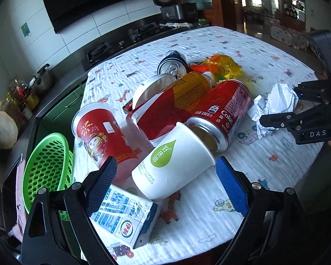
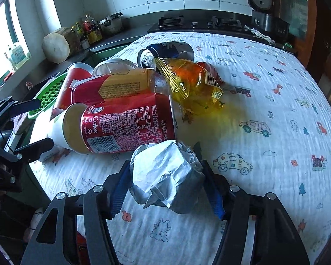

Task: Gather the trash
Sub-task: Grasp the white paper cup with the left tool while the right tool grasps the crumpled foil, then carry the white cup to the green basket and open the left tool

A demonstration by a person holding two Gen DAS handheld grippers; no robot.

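Note:
A heap of trash lies on the printed tablecloth (image 1: 264, 50). My left gripper (image 1: 165, 161) stands open around a tipped white paper cup (image 1: 172, 165) with a green drop logo; its pads do not press on it. A dented Coke can (image 1: 218, 110) pokes into the cup's mouth. Behind are a red paper cup (image 1: 99, 132), a red-and-yellow labelled bottle (image 1: 176, 101), a blue can (image 1: 172, 64) and a yellow wrapper (image 1: 220, 66). A milk carton (image 1: 125, 216) lies under the left finger. My right gripper (image 2: 163, 161) is shut on a crumpled white paper (image 2: 167, 176).
A green perforated basket (image 1: 46, 167) sits off the table's left edge, beside the counter. A gas hob (image 2: 198, 24), pots and a rice cooker (image 2: 260, 0) line the back wall. A wooden block (image 2: 57, 44) rests near the window. The cloth (image 2: 275, 88) continues to the right of the heap.

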